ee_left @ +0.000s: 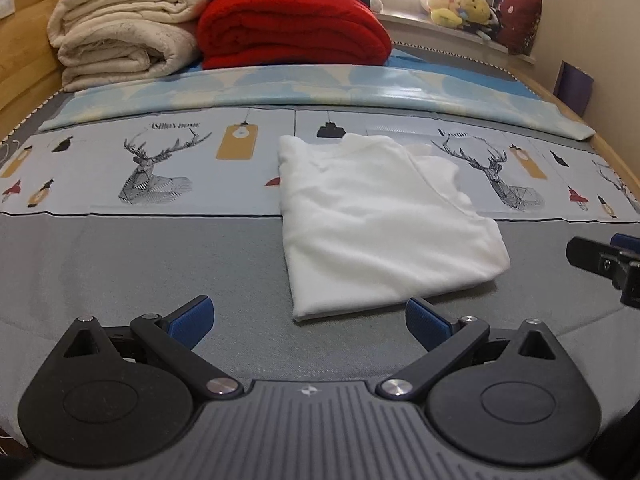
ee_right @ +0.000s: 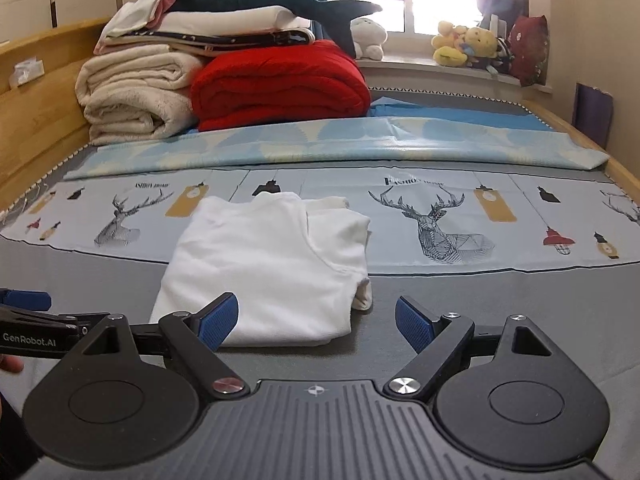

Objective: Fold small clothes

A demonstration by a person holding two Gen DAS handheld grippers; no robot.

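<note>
A small white garment (ee_left: 372, 220) lies folded into a rough rectangle on the bed, partly on the grey sheet (ee_left: 140, 264) and partly on the deer-print cloth (ee_left: 160, 168). It also shows in the right wrist view (ee_right: 268, 268). My left gripper (ee_left: 310, 322) is open and empty, just in front of the garment's near edge. My right gripper (ee_right: 316, 322) is open and empty, in front of the garment's near right corner. The right gripper shows at the right edge of the left wrist view (ee_left: 612, 258); the left gripper shows at the left edge of the right wrist view (ee_right: 28, 320).
Folded cream blankets (ee_left: 120, 36) and a red blanket (ee_left: 292, 28) are stacked at the head of the bed. A light blue patterned sheet (ee_left: 320, 92) lies across behind the garment. Plush toys (ee_right: 468, 44) sit on the windowsill. Wooden bed frame (ee_right: 36, 108) on the left.
</note>
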